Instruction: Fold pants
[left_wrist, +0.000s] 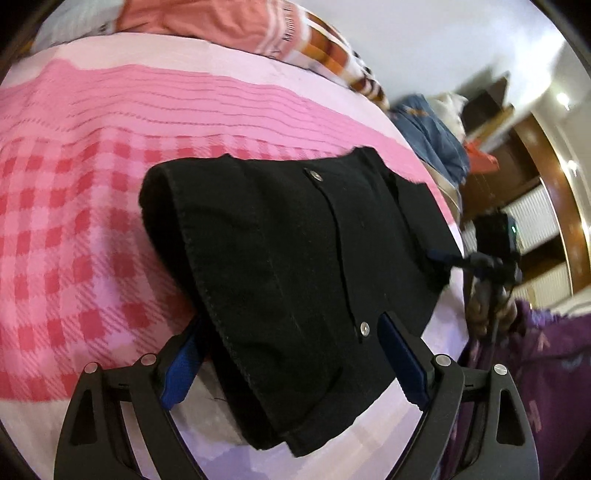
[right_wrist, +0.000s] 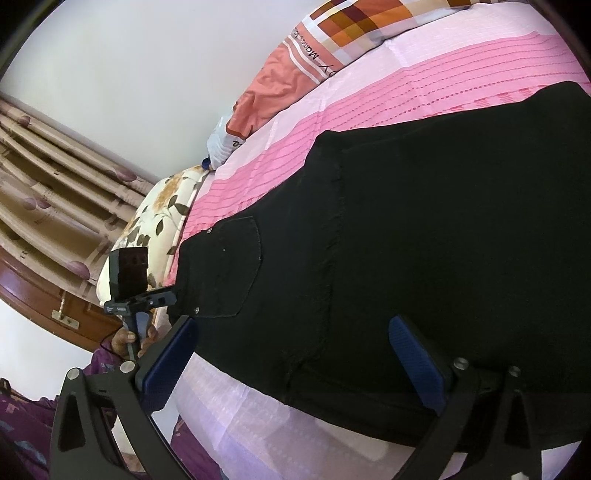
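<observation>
The black pants (left_wrist: 280, 240) lie folded on the pink checked bedspread (left_wrist: 74, 229), with metal rivets showing. My left gripper (left_wrist: 291, 319) stands open low over their near end, its blue pads (left_wrist: 402, 358) on either side of the fabric without pressing it. In the right wrist view the pants (right_wrist: 424, 240) fill the middle, back pocket up. My right gripper (right_wrist: 291, 321) is open wide over their near edge, with cloth below the gap. The right gripper (left_wrist: 443, 256) shows at the pants' right edge in the left wrist view. A hand (right_wrist: 127, 339) holds the left gripper (right_wrist: 162, 297) by the waist corner.
Pillows (left_wrist: 207, 22), orange and checked, lie along the bed's far side, with a floral pillow (right_wrist: 162, 206) at its end. A pile of clothes (left_wrist: 436, 136) sits past the bed's right side. A purple-clothed person (left_wrist: 535, 369) stands at the near edge. Curtains (right_wrist: 55, 177) hang behind.
</observation>
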